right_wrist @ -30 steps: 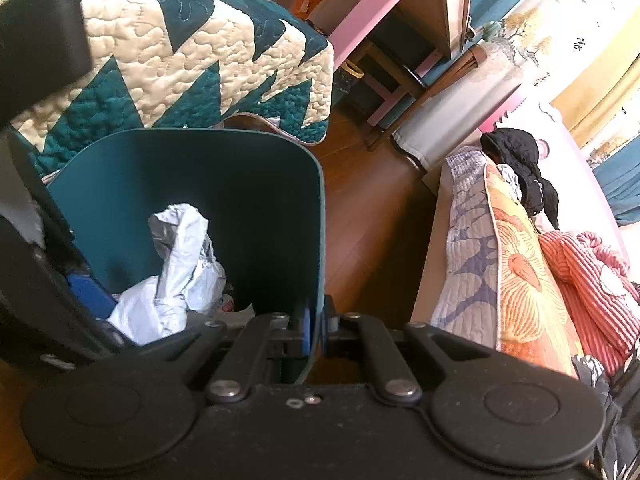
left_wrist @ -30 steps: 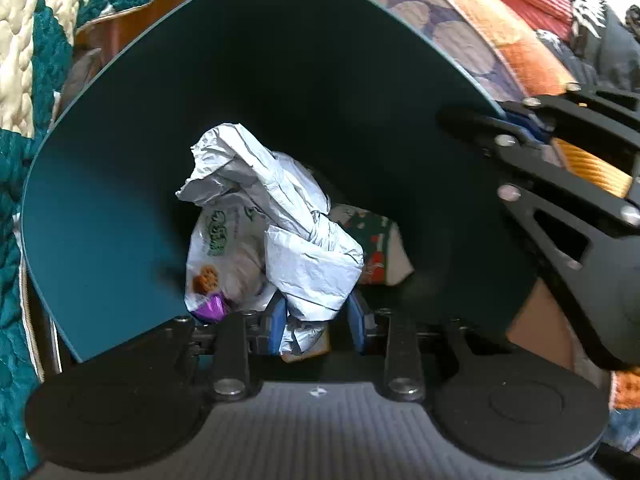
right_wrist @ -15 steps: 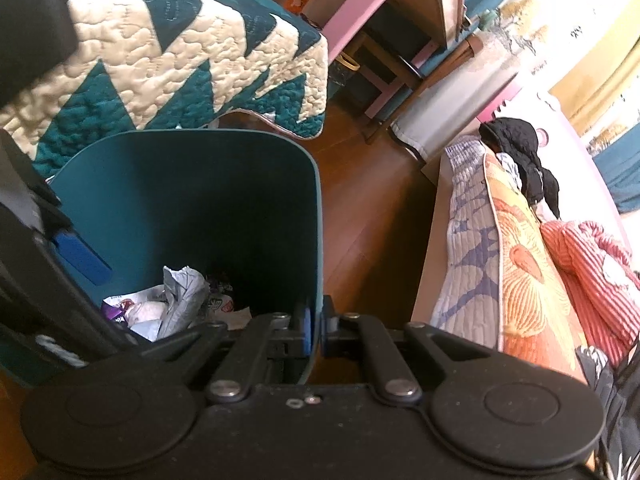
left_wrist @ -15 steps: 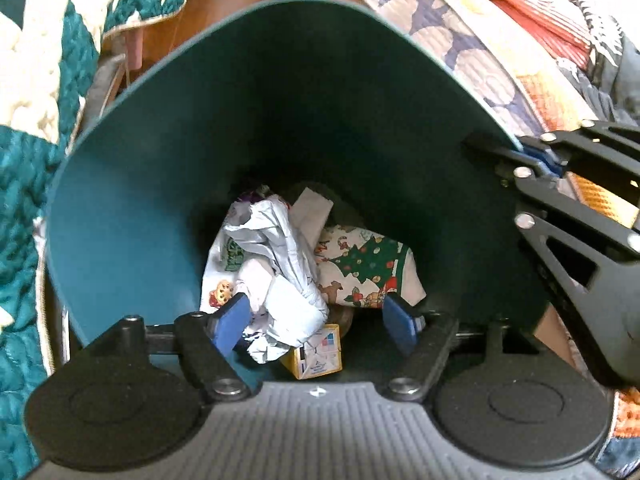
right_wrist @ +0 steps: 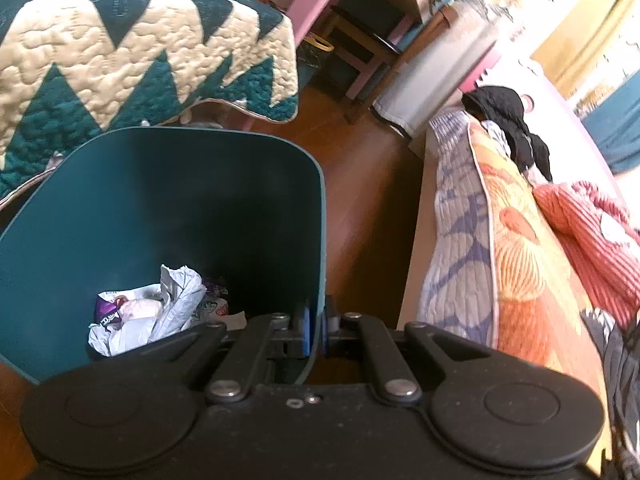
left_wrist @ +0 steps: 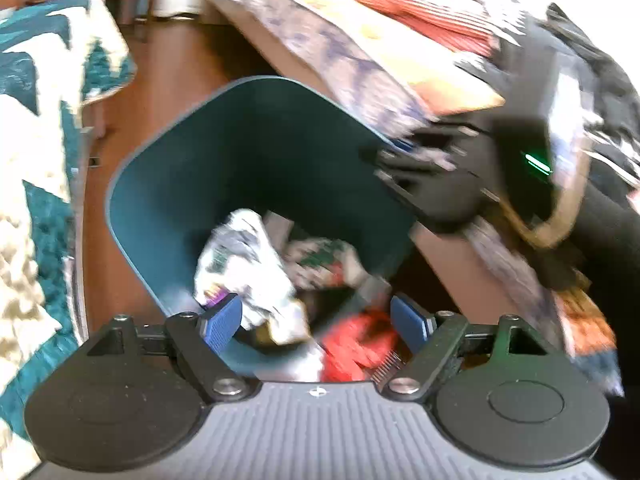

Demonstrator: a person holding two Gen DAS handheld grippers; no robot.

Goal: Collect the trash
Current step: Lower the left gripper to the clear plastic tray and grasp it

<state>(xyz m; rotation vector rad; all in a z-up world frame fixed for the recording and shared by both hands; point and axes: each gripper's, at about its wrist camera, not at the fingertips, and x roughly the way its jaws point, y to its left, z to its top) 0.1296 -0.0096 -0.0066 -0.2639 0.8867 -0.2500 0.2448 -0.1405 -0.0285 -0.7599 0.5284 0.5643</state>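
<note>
The right tongs (right_wrist: 314, 330) pinch the rim of the dark teal plastic bin (right_wrist: 120, 208). Ahead of the spread, empty left tongs (left_wrist: 318, 322), it holds crumpled white wrappers (left_wrist: 244, 268) and printed packets (left_wrist: 320, 260)

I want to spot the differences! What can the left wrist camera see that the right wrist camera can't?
Only the left wrist view shows the left gripper, jaws open above the bin, red trash and the right gripper's body from outside. Only the right wrist view shows the right gripper shut on the bin's wall, plus a pink desk. Both show the teal bin, the crumpled white wrapper and the zigzag quilt.
</note>
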